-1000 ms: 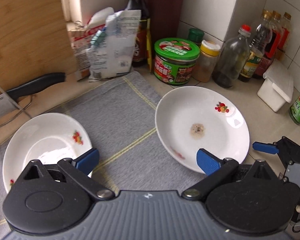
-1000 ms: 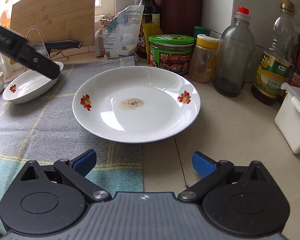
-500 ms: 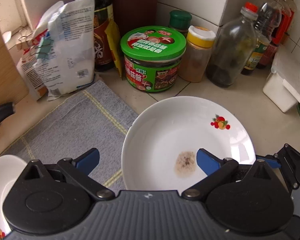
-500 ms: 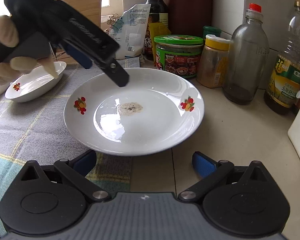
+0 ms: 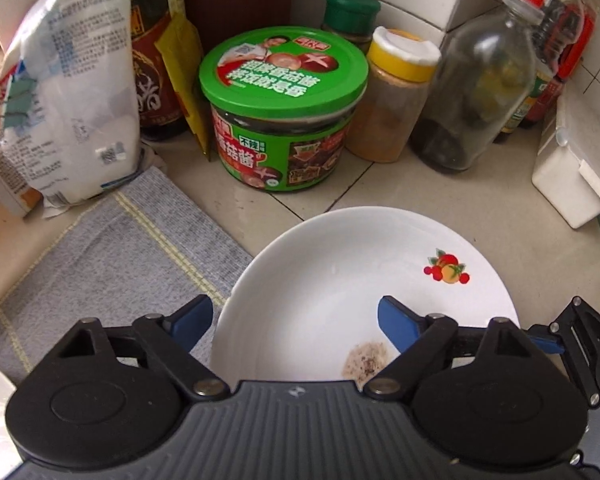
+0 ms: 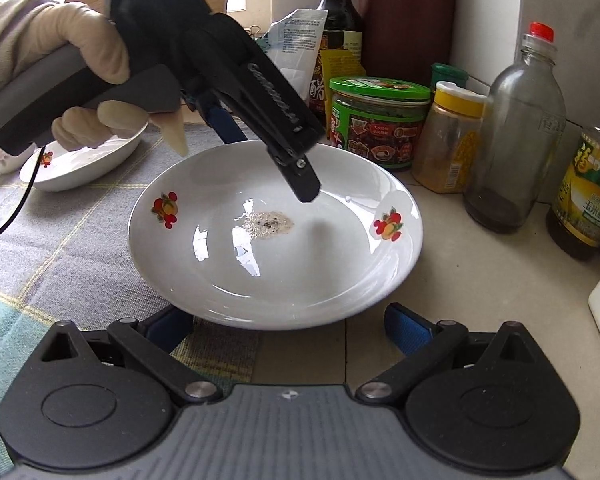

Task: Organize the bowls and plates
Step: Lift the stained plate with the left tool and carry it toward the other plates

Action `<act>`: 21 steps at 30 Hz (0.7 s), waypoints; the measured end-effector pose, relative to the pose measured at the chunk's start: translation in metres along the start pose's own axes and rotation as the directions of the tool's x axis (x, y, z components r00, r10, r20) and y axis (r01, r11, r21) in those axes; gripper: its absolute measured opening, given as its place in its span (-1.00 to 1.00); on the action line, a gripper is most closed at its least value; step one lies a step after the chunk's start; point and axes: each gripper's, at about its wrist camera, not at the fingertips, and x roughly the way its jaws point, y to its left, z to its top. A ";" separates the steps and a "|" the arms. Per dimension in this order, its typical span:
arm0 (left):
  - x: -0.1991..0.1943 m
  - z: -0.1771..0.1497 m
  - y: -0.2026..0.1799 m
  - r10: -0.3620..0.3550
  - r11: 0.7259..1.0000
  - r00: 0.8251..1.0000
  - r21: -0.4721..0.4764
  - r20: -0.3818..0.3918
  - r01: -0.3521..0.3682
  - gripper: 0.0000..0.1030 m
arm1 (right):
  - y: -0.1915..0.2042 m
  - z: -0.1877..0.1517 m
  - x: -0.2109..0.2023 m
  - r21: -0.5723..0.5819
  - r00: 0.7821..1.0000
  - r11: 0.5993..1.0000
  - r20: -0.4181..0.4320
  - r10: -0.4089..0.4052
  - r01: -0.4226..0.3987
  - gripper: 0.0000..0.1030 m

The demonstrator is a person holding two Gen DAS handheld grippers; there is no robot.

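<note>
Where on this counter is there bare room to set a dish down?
Free: the grey mat left of the stained plate, between it and the white bag; also the tile between plate, glass bottle and white box. Crowded: the back corner around the green-lidded jar.

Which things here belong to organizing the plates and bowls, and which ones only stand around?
Belong to the job:
- stained plate, its rim between the closing left gripper jaws
- second white dish
- right gripper

Only standing around:
- green-lidded jar
- yellow-capped spice jar
- glass bottle
- white bag
</note>
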 end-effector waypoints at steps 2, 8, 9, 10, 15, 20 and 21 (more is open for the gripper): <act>0.003 0.002 0.001 -0.011 1.000 1.000 -0.003 -0.007 0.011 0.66 | 0.000 0.001 0.001 -0.009 1.000 1.000 0.001 0.005 -0.005 1.00; 0.011 0.008 0.003 -0.032 0.999 0.999 0.006 -0.020 0.032 0.64 | -0.002 0.005 0.005 -0.031 1.000 0.999 0.001 0.020 -0.020 1.00; 0.012 0.009 0.004 -0.036 0.999 0.999 0.005 -0.023 0.036 0.61 | -0.002 0.005 0.006 -0.034 1.000 0.999 0.001 0.022 -0.022 1.00; 0.013 0.009 0.004 -0.039 0.999 0.999 0.004 -0.028 0.039 0.59 | -0.002 0.005 0.006 -0.036 1.000 0.999 0.001 0.025 -0.024 1.00; 0.015 0.015 0.003 -0.055 0.998 0.998 0.016 -0.032 0.056 0.53 | -0.002 0.005 0.007 -0.046 0.999 0.998 0.004 0.036 -0.036 1.00; 0.015 0.020 0.000 -0.062 0.998 0.998 0.029 -0.034 0.063 0.45 | -0.003 0.004 0.008 -0.058 0.999 0.997 0.013 0.049 -0.048 1.00; 0.016 0.021 0.001 -0.064 0.998 0.997 0.026 -0.035 0.065 0.44 | -0.003 0.004 0.008 -0.059 0.999 0.997 0.013 0.051 -0.050 1.00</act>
